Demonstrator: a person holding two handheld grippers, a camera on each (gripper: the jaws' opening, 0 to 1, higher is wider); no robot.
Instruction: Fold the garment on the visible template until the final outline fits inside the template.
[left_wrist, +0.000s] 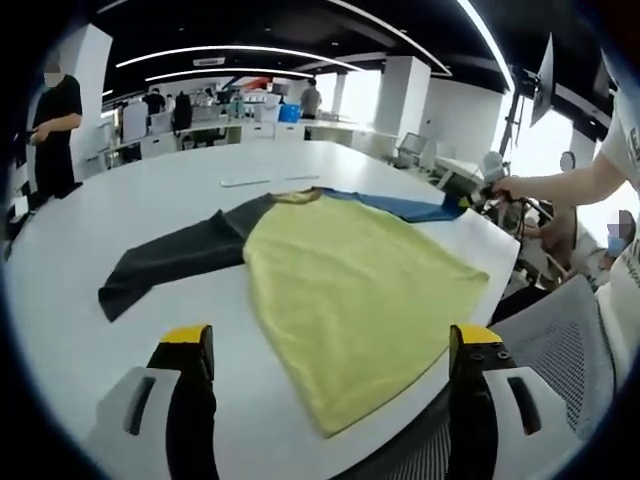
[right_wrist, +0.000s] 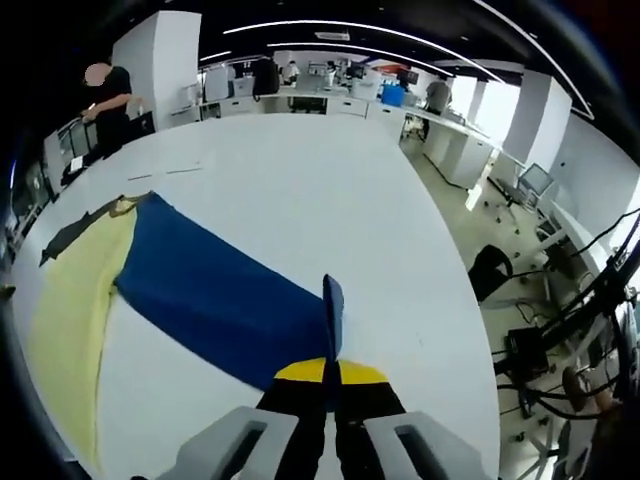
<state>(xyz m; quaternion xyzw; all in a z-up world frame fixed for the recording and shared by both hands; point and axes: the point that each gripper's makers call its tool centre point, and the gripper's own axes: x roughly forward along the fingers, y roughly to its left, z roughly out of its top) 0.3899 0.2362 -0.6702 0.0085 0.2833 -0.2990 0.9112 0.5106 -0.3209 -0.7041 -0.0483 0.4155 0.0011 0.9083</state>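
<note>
A long-sleeved shirt lies flat on the white table (left_wrist: 120, 200): yellow body (left_wrist: 350, 290), dark grey sleeve (left_wrist: 170, 262) stretched left, blue sleeve (left_wrist: 400, 206) stretched right. My left gripper (left_wrist: 330, 345) is open above the shirt's near hem, holding nothing. In the right gripper view the blue sleeve (right_wrist: 210, 295) runs up to my right gripper (right_wrist: 331, 372), which is shut on the cuff (right_wrist: 333, 312); the cuff stands up between the jaws. The right gripper (left_wrist: 478, 196) also appears at the table's right edge in a person's hand.
Faint thin marks (left_wrist: 265, 182) lie on the table beyond the collar. A mesh office chair (left_wrist: 560, 340) stands at the near right. Desks, chairs and people stand far behind; one person in black (left_wrist: 55, 130) is at the left edge.
</note>
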